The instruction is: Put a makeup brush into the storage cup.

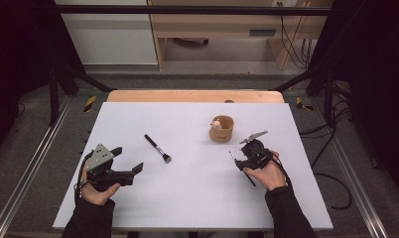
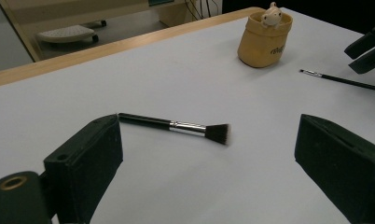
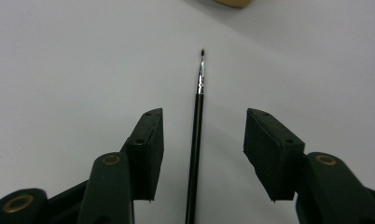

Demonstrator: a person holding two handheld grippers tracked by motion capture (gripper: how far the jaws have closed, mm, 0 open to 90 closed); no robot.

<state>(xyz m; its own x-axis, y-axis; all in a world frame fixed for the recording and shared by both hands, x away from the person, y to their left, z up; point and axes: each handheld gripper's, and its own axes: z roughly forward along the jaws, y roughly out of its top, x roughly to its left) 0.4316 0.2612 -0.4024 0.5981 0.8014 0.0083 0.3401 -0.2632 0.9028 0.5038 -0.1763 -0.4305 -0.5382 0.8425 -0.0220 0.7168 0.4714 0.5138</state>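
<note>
Black and thin, the liner brush (image 3: 195, 140) lies flat on the white table (image 1: 197, 198), right between the jaws of the right gripper (image 3: 202, 154), and neither pad is on it. Those jaws stand about half apart, so nothing is held there. From the high view the right gripper (image 1: 239, 161) hovers low over the brush (image 1: 242, 171), just this side of the tan pot (image 1: 222, 129) with the little figure inside.

Over on the other side, the left gripper (image 1: 130, 163) rests wide open and empty, with the big powder brush (image 2: 176, 127) lying a little ahead of it, untouched.

My read: the liner brush is the piece in play, and the pot looks like its home. To do this well, keep the handle centred between the pads as it is now, come straight down so both pads reach table level together, and close gently. A handle this slim will roll or skid if one pad arrives first. Grip it nearer the middle than the tip, so it stays level on the lift and the bristles (image 3: 202, 52) never take the squeeze.
</note>
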